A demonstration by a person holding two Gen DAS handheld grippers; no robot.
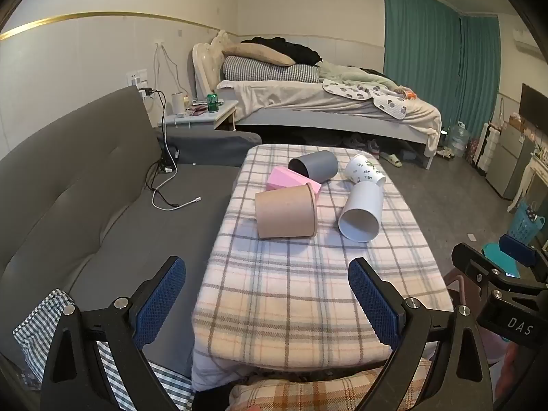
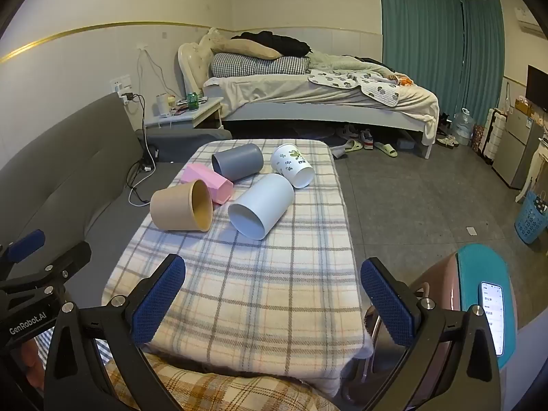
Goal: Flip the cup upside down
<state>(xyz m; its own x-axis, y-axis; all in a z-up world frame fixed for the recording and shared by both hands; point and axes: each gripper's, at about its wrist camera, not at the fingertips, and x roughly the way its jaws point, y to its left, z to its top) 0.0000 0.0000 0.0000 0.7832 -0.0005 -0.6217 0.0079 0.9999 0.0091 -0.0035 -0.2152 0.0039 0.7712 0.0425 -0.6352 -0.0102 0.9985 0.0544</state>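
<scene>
Several cups lie on their sides on a plaid-covered table point(image 1: 308, 308) point(image 2: 257, 301): a tan cup point(image 1: 286, 212) point(image 2: 181, 207), a white cup point(image 1: 361, 212) point(image 2: 262, 205), a grey cup point(image 1: 315, 165) point(image 2: 238, 162), a pink angular cup point(image 1: 291, 179) point(image 2: 205, 178) and a white patterned cup point(image 1: 364, 170) point(image 2: 291, 164). My left gripper point(image 1: 267, 298) is open and empty, over the table's near end. My right gripper point(image 2: 272, 301) is open and empty, likewise short of the cups. Each gripper shows at the edge of the other's view.
A grey sofa point(image 1: 85, 188) with cables stands left of the table. A bed point(image 1: 325, 102) and nightstand point(image 1: 198, 113) are behind. A teal chair with a phone point(image 2: 493, 315) is at right. A blue basket point(image 2: 531, 219) stands on the floor.
</scene>
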